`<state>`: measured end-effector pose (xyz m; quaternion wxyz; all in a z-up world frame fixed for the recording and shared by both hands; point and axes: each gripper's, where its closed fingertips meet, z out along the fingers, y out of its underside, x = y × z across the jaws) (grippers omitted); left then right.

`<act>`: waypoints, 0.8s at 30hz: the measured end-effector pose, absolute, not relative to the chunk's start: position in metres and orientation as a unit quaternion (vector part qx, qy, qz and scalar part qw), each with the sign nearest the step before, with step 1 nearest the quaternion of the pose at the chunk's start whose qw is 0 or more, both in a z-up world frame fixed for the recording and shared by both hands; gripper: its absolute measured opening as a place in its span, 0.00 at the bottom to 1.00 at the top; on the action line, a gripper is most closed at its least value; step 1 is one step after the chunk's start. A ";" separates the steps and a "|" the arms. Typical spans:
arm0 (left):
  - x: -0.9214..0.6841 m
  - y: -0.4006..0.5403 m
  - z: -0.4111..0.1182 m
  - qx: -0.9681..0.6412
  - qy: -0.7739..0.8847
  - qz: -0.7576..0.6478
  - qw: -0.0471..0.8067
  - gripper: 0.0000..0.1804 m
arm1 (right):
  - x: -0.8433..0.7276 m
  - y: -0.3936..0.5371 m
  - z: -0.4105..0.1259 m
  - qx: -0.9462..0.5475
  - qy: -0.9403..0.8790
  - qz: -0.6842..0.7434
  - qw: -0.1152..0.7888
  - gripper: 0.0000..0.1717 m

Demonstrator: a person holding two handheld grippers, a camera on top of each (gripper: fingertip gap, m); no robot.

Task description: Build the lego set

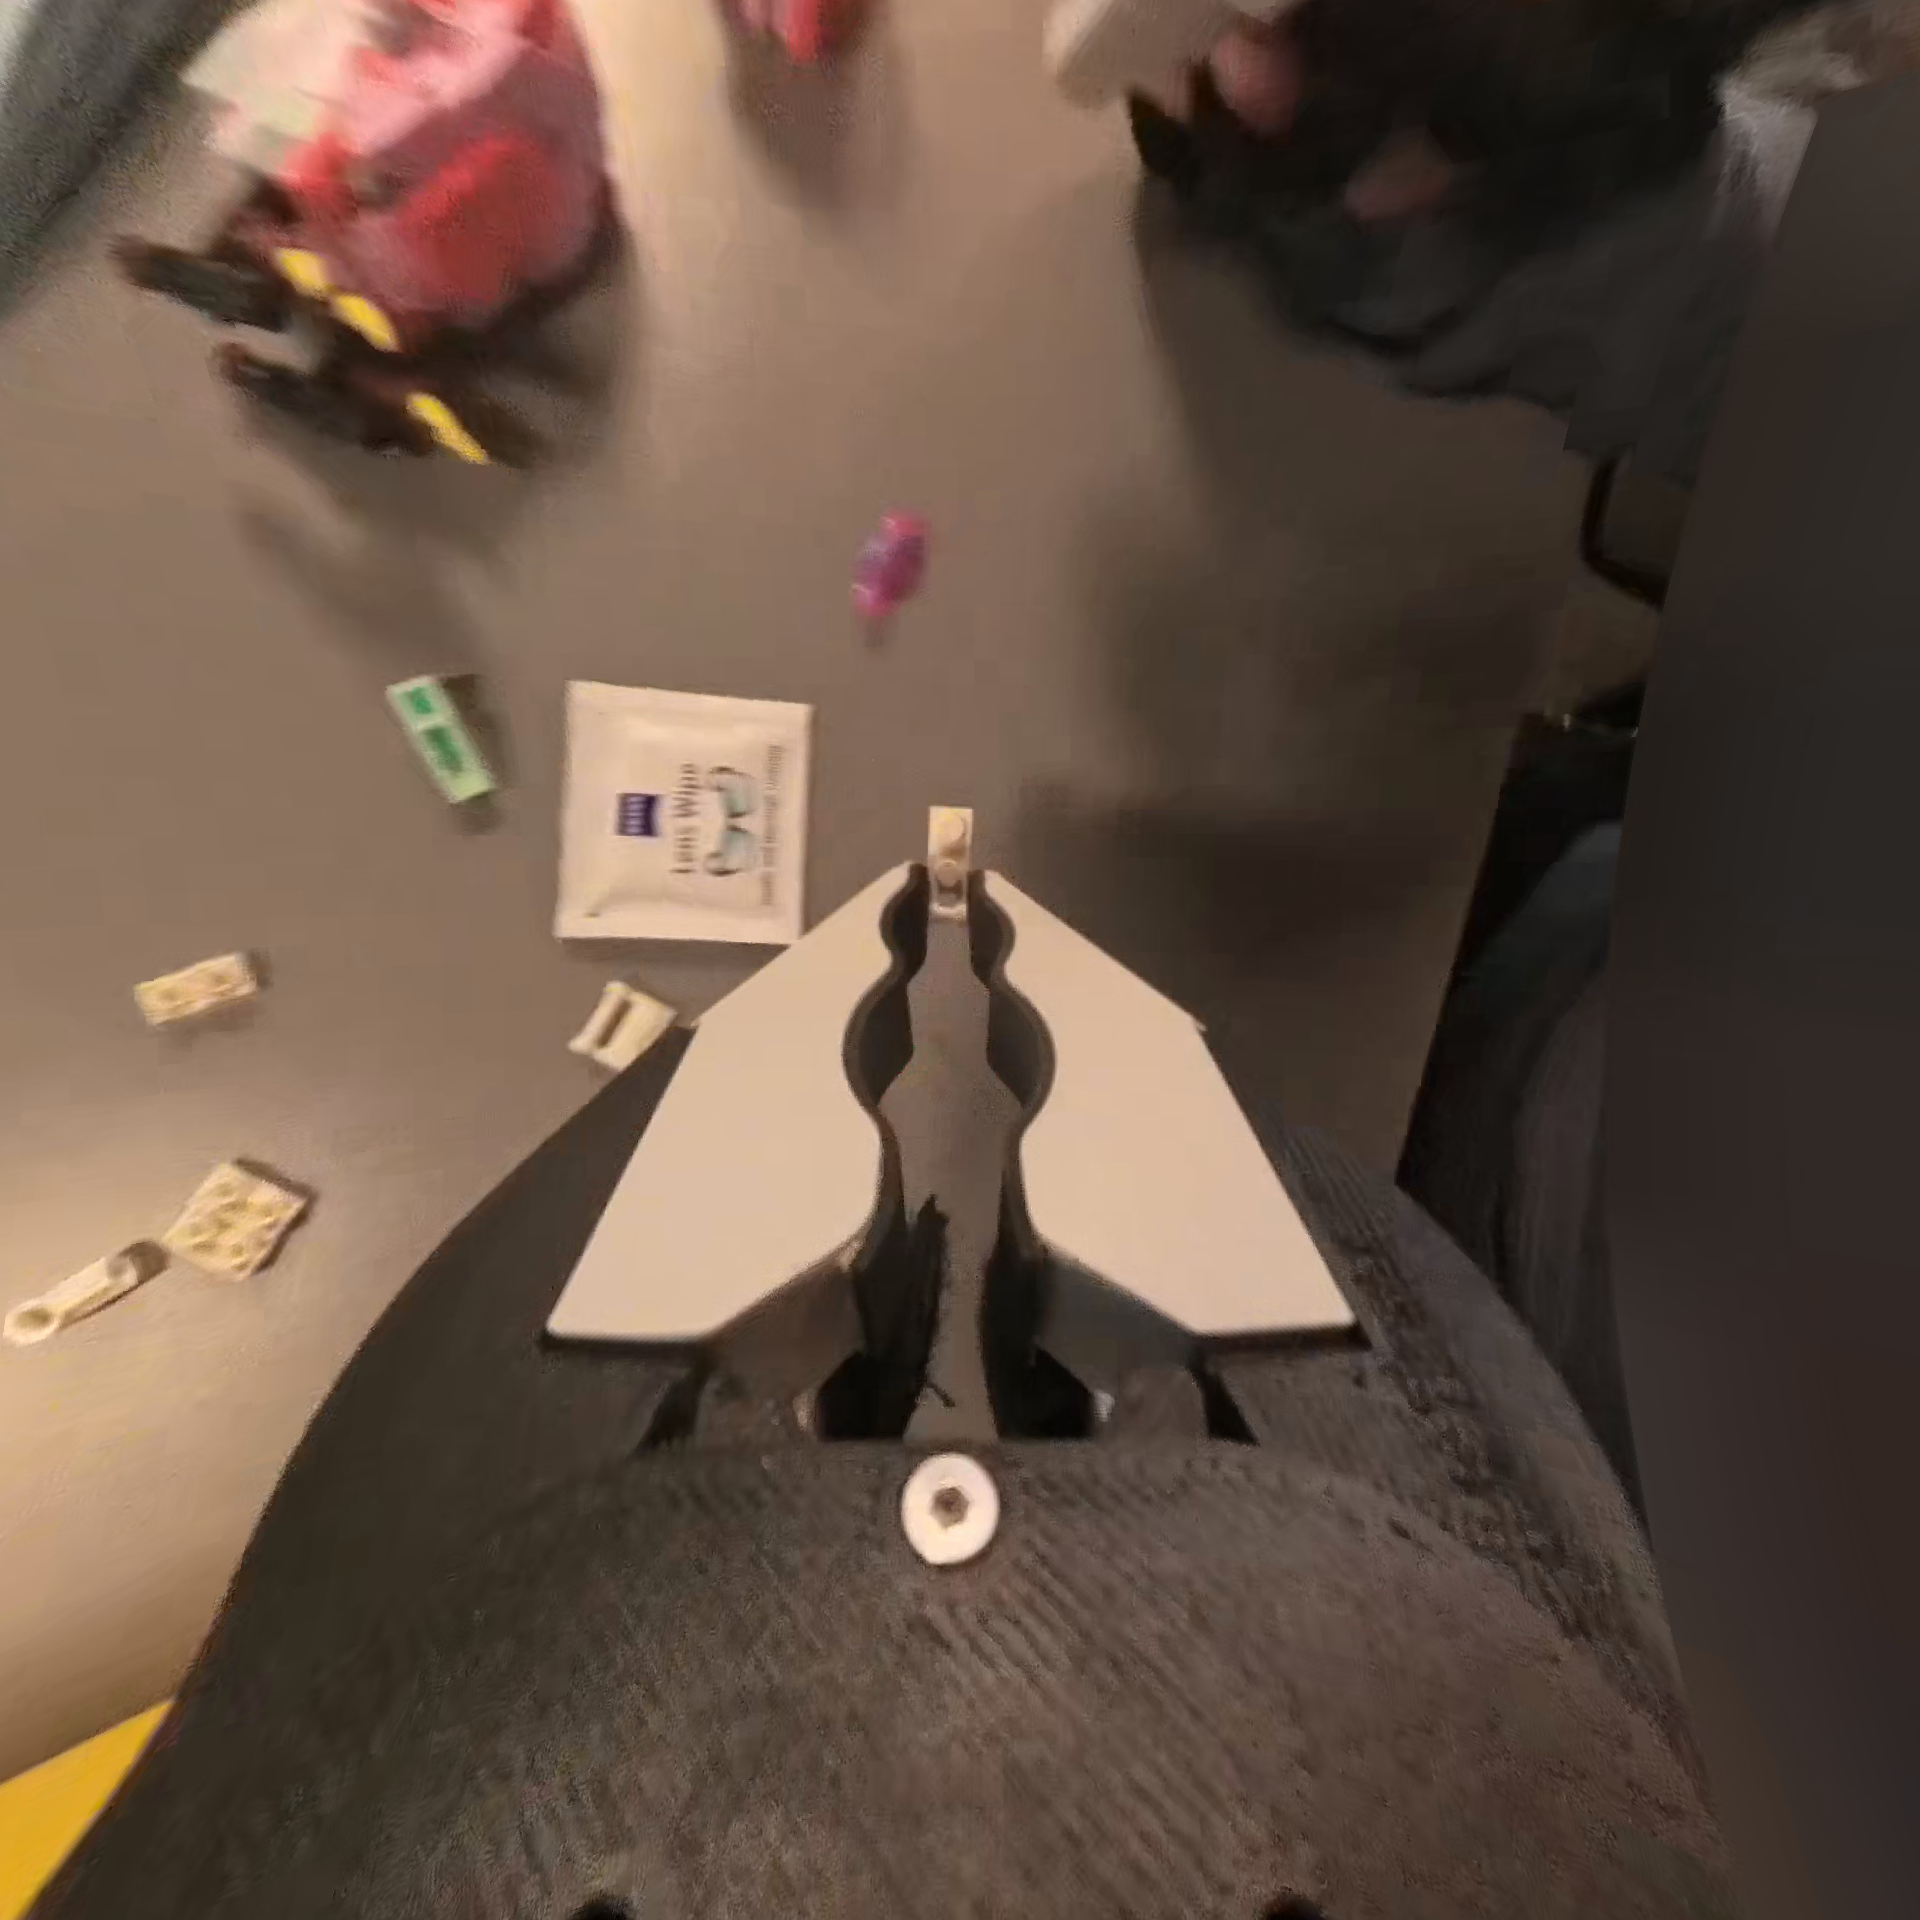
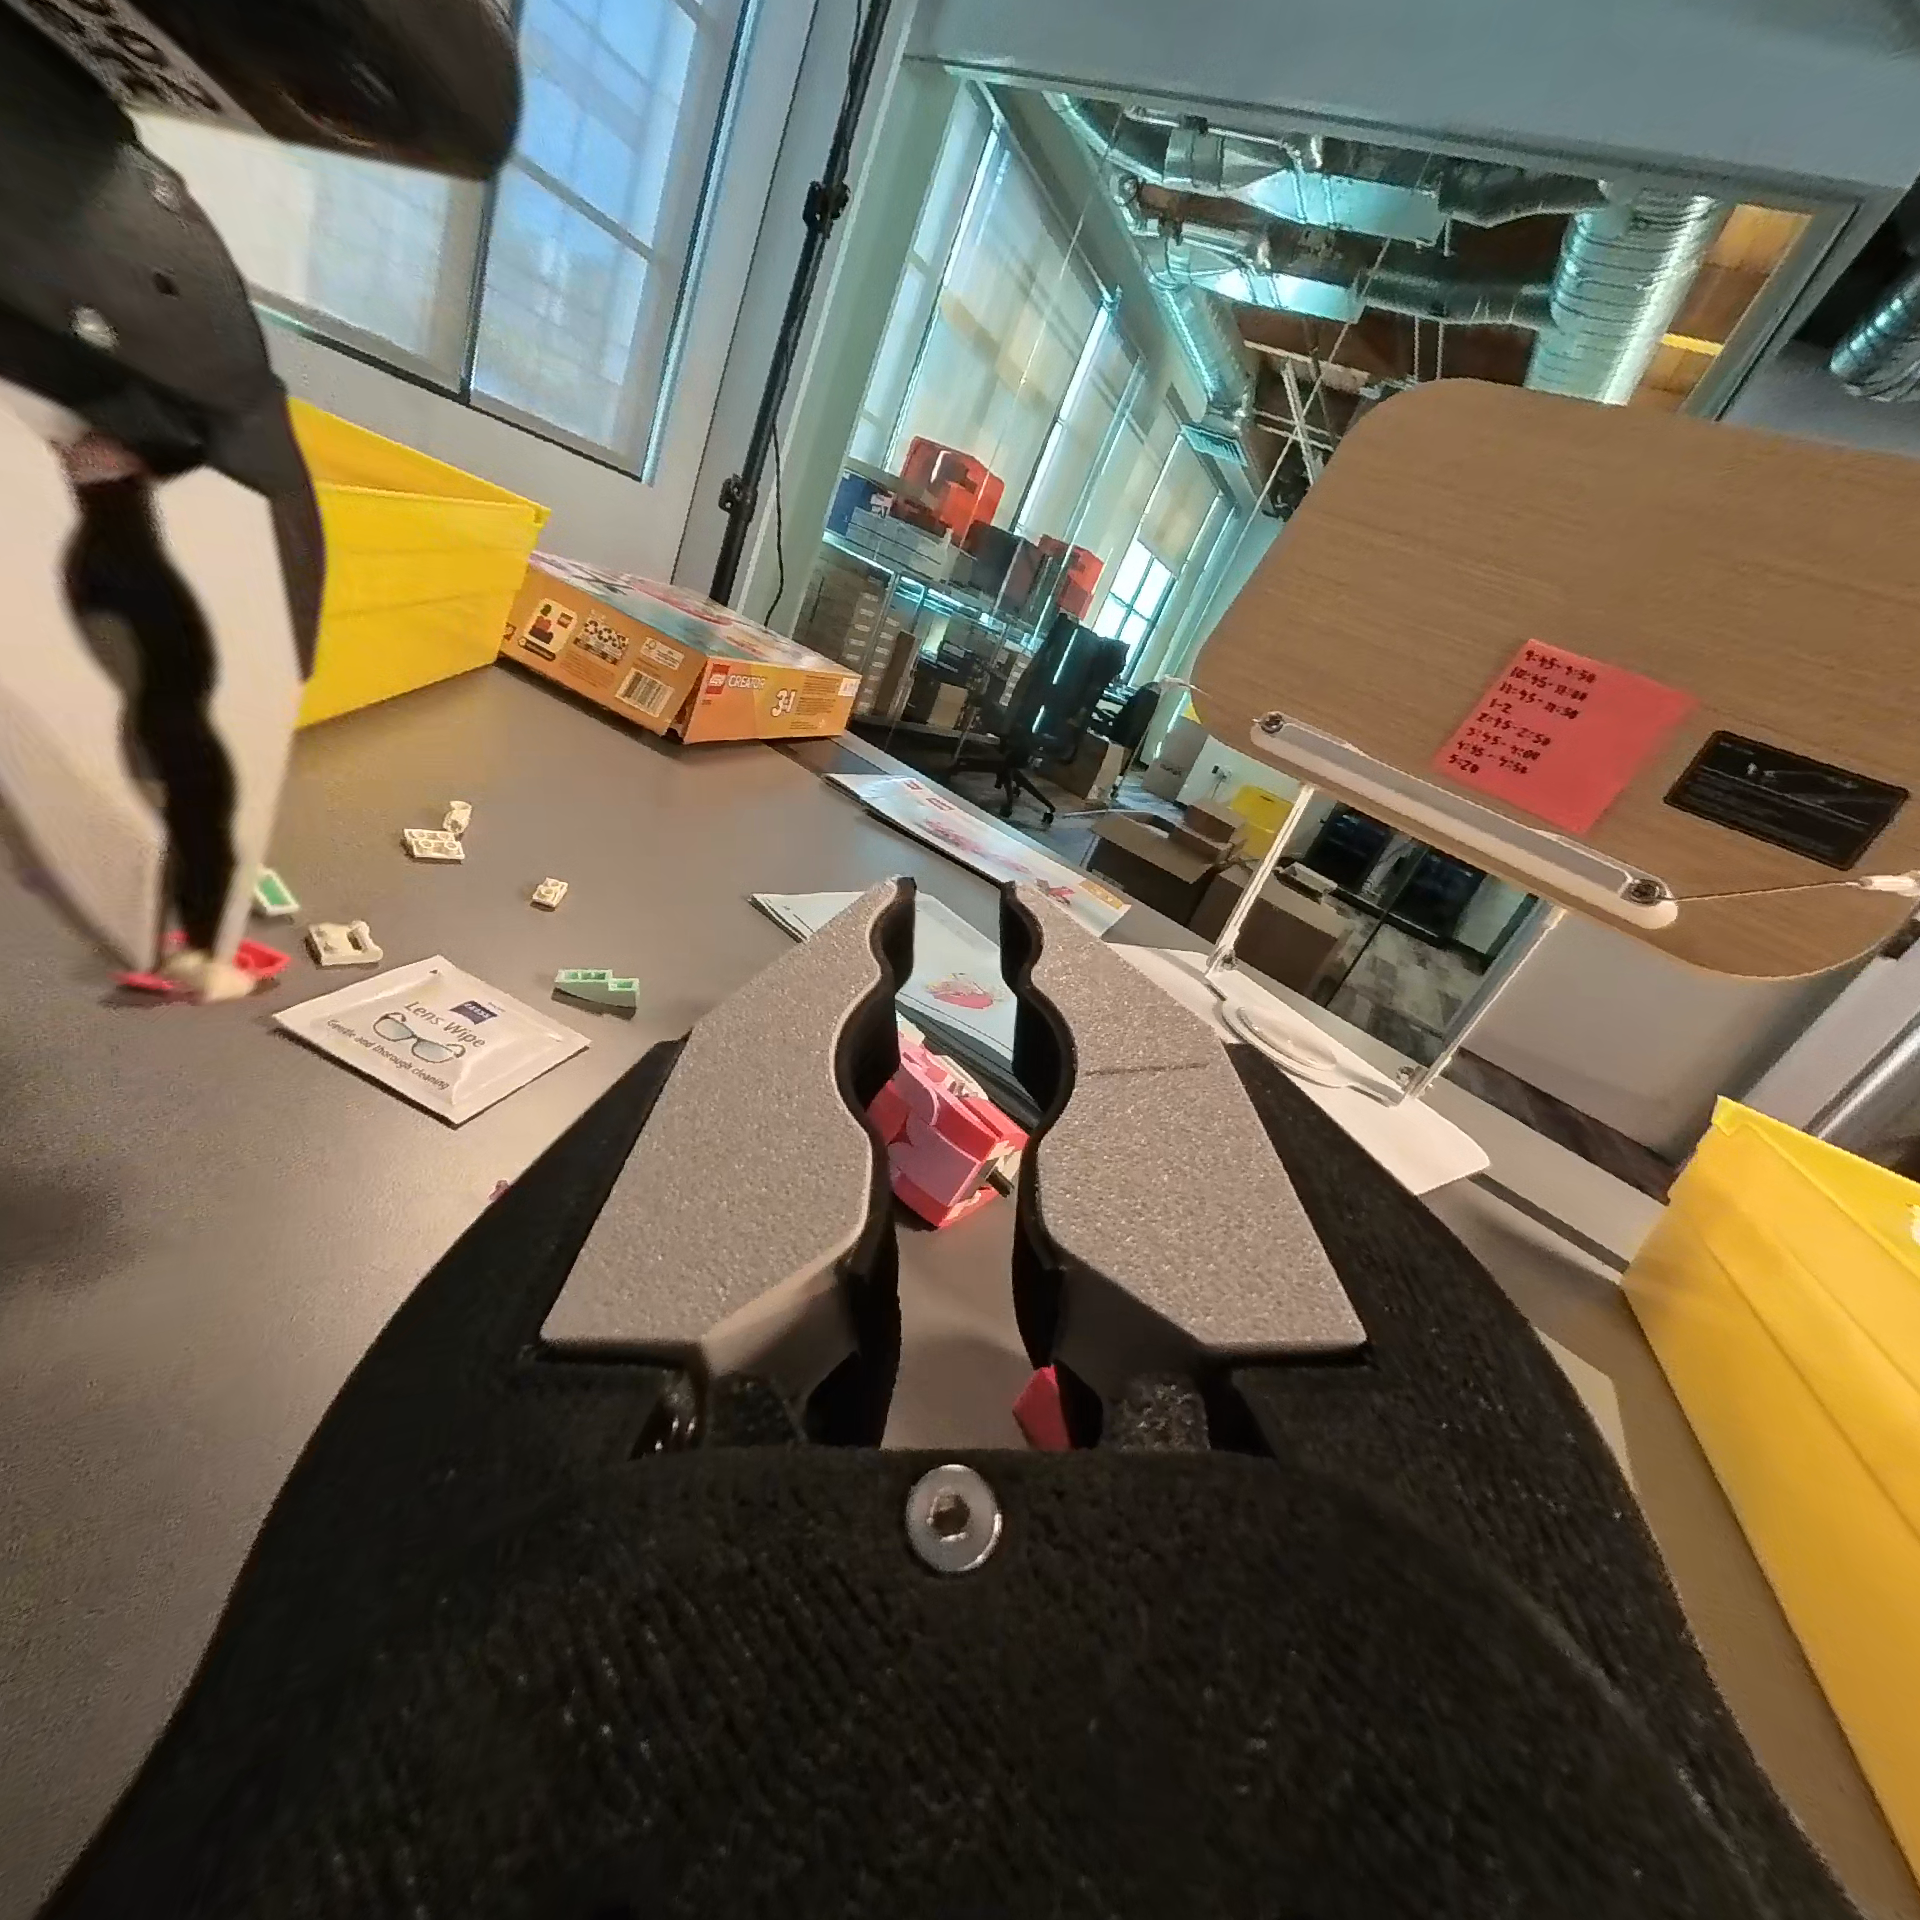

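My left gripper [image 1: 949, 883] is shut on a small white two-stud plate [image 1: 950, 847], which sticks out past the fingertips above the grey table [image 1: 1143, 644]. The right wrist view shows this gripper [image 2: 203, 966] at the far left, pointing down, with the white plate just over a flat red piece [image 2: 260, 956]. My right gripper [image 2: 956, 899] hovers low over the table. A pink brick assembly [image 2: 940, 1143] sits in the hollow between its fingers, behind the tips, touching both. Its tips stand apart with nothing between them.
A white wipe sachet [image 1: 686, 810] lies ahead of the left gripper, with a green piece [image 1: 442, 738], a purple piece [image 1: 888, 561] and several white pieces [image 1: 239, 1216] around it. A blurred red model [image 1: 436, 187] lies farther off. Yellow bins [image 2: 416, 582], [image 2: 1787, 1403], an orange box [image 2: 675, 665], a booklet [image 2: 966, 831] and a wooden board on a clear stand [image 2: 1558, 623] border the table. Left tips to right tips: about 15 centimeters. The white wipe sachet [image 1: 686, 810] is about 6 centimeters from my left fingertips and 15 centimeters from my right. Seen from the right wrist view [image 2: 450, 1035] as well.
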<state>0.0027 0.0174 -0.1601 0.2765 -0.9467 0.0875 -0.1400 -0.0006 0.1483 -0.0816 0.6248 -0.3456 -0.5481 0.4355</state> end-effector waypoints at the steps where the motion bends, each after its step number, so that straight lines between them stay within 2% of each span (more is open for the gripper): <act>1: 0.011 0.016 -0.164 -0.949 0.101 -0.133 0.266 0.03 | -0.001 0.148 -0.082 -0.345 -0.549 0.434 0.625 0.08; 7: 0.029 0.019 -0.190 -0.960 0.129 -0.098 0.230 0.03 | 0.000 0.150 -0.082 -0.347 -0.546 0.429 0.630 0.08; 13: 0.029 0.025 -0.196 -0.962 0.084 -0.108 0.234 0.04 | 0.000 0.152 -0.081 -0.348 -0.545 0.427 0.632 0.08; 18: 0.023 0.024 -0.190 -0.958 0.048 -0.119 0.255 0.13 | 0.000 0.153 -0.081 -0.349 -0.543 0.426 0.634 0.09; 24: 0.027 0.013 -0.190 -0.952 0.039 -0.149 0.263 0.18 | 0.000 0.151 -0.083 -0.346 -0.548 0.417 0.637 0.08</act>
